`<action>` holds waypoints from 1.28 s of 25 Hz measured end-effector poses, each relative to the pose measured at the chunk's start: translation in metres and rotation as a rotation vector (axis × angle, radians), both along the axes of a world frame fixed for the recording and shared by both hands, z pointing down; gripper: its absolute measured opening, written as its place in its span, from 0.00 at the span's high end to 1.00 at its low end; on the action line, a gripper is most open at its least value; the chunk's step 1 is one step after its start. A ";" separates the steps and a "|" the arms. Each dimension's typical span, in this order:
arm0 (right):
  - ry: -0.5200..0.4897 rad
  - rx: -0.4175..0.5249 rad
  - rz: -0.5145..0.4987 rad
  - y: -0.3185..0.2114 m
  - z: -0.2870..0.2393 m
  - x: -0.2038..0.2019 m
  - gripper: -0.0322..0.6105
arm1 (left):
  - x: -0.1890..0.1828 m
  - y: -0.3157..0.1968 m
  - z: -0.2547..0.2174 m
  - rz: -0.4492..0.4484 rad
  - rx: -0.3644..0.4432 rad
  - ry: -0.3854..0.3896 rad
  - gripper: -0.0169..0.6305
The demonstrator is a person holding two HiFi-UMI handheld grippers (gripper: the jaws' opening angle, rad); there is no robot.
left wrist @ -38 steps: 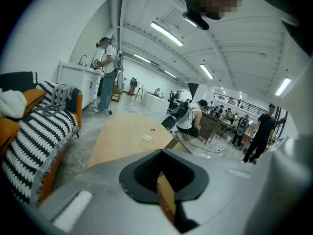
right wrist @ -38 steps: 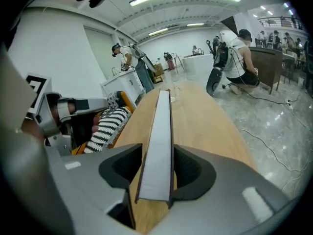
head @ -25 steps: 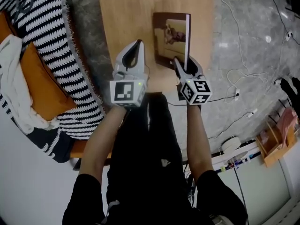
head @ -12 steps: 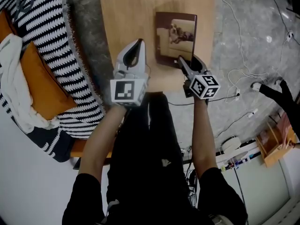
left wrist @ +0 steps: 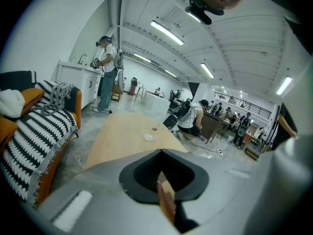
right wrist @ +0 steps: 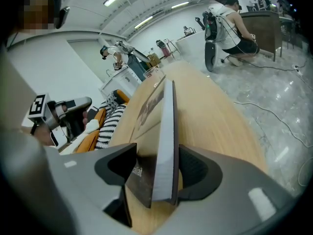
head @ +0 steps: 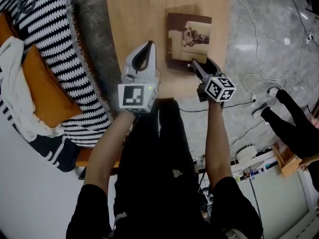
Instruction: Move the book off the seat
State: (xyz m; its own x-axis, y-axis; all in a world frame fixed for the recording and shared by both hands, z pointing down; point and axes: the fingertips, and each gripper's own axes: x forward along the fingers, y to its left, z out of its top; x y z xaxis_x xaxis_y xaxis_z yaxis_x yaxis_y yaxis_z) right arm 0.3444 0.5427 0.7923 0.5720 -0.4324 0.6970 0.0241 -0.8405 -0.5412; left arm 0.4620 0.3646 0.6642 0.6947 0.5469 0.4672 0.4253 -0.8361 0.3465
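**Right claw letting go of the book on the tabletop**

The book (head: 192,39) lies flat, cover up, on the wooden tabletop (head: 139,19) just ahead of the right claw (head: 200,63), with its near edge between the jaws. Those jaws have just been opening and now stand wide, one pad clear of the cover, so I read no grip on the book. The left claw (head: 147,46), just to the left of the right one, hovers over bare wood with its jaws together and nothing in them. The sofa with the striped throw (head: 45,49) is well off beyond the left claw. The book seems to be off the seat already, so the step in hand looks like the release. Next, the right claw should draw straight back toward the person without dragging the cover.
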 end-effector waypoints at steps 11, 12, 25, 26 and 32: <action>-0.049 -0.024 0.002 0.012 0.016 -0.014 0.52 | 0.000 0.006 0.003 0.004 0.008 -0.005 0.97; -0.049 -0.025 0.003 0.012 0.016 -0.014 0.52 | 0.000 0.006 0.004 0.004 0.010 -0.004 0.96; -0.070 -0.076 0.031 0.018 0.017 -0.018 0.59 | -0.007 0.016 0.006 0.005 0.011 -0.004 0.96; -0.069 -0.080 0.034 0.018 0.016 -0.019 0.60 | -0.007 0.016 0.005 0.011 0.009 0.000 0.97; -0.061 -0.125 0.068 0.029 0.009 -0.019 0.74 | -0.010 0.018 -0.001 0.002 0.004 -0.005 0.97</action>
State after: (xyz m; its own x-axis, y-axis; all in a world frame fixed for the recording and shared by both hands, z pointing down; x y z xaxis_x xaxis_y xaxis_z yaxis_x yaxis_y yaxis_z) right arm 0.3253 0.5720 0.8011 0.5519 -0.3019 0.7773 0.1125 -0.8967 -0.4282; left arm 0.4521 0.3827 0.6633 0.6914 0.5463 0.4727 0.4251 -0.8367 0.3452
